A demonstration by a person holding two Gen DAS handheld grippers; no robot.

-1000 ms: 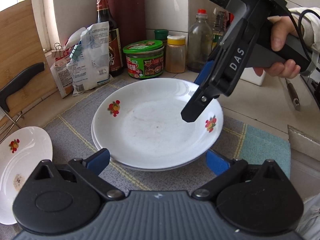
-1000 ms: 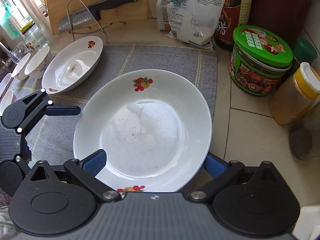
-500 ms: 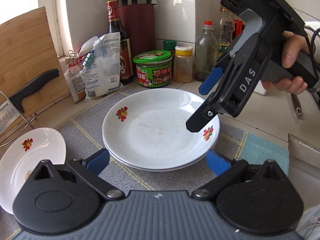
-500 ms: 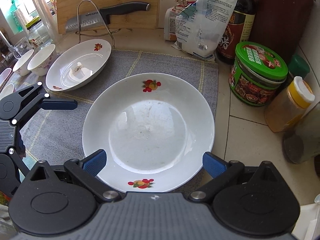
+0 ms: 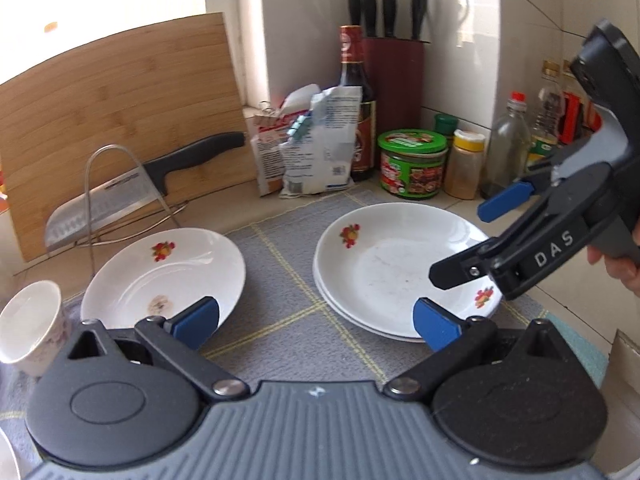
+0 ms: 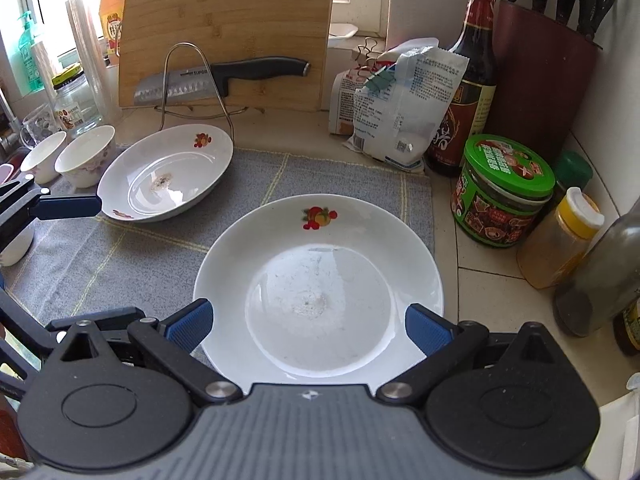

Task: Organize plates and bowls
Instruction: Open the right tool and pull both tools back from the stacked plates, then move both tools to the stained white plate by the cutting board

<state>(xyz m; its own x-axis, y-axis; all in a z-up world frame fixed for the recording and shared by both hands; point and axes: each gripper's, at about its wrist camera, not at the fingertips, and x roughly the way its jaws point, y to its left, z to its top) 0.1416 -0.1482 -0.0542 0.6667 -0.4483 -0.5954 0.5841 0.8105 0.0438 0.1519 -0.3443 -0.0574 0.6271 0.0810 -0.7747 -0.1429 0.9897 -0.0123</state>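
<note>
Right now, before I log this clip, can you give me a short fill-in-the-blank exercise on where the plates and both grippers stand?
1. The stacked plates rest on a grey ____.
2. The single plate has a brown ____ near its middle.
3. Both the left gripper and the right gripper are ____, gripping nothing.
4. The cleaver leans against a wooden ____.

Missing words: mat; stain; open; cutting board

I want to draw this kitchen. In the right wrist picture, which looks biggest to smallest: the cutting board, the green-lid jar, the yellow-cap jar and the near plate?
1. Near plate and cutting board: about alike; the plate is nearest the camera, so unsure.
2. Green-lid jar.
3. Yellow-cap jar, slightly smaller.
</note>
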